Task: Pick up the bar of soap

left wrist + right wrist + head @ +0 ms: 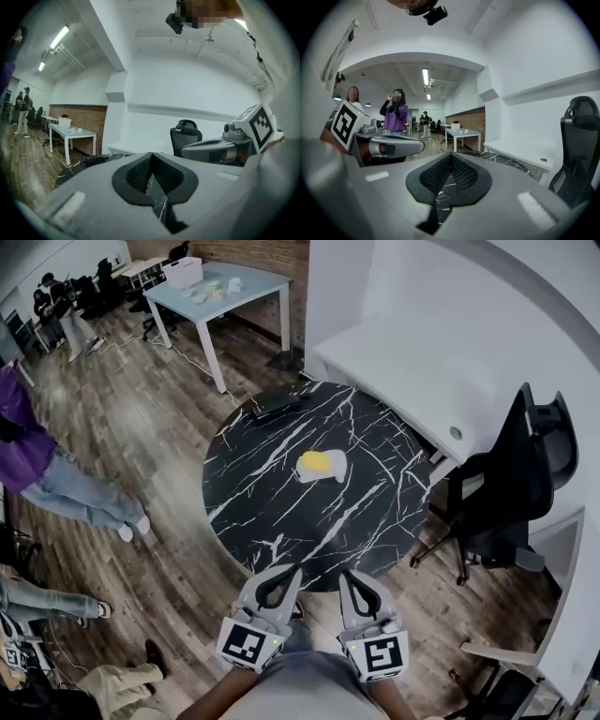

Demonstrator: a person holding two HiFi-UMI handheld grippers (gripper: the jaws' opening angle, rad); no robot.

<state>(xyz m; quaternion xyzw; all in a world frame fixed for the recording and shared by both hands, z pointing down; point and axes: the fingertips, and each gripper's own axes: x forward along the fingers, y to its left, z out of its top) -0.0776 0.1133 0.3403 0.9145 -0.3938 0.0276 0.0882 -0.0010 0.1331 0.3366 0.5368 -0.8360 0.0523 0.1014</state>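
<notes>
Both tools are low in the head view, side by side and pointing toward the table. The left gripper has its jaws pressed together at the tips with nothing between them, and its own view shows only marbled tabletop through the gap behind the pads. The right gripper is just beside it, jaws together as well and empty, its marker cube facing up at the camera. Both hover at the near edge of the round black marble table, clear of its surface. Out in the middle of that table, well apart from both grippers, the yellow bar of soap rests on a small white dish. At the far rim lies a flat black object, too small to identify. To the right a black office chair stands by a white counter. To the left a person in a purple top stands on the wood floor, and a pale desk sits farther back.
</notes>
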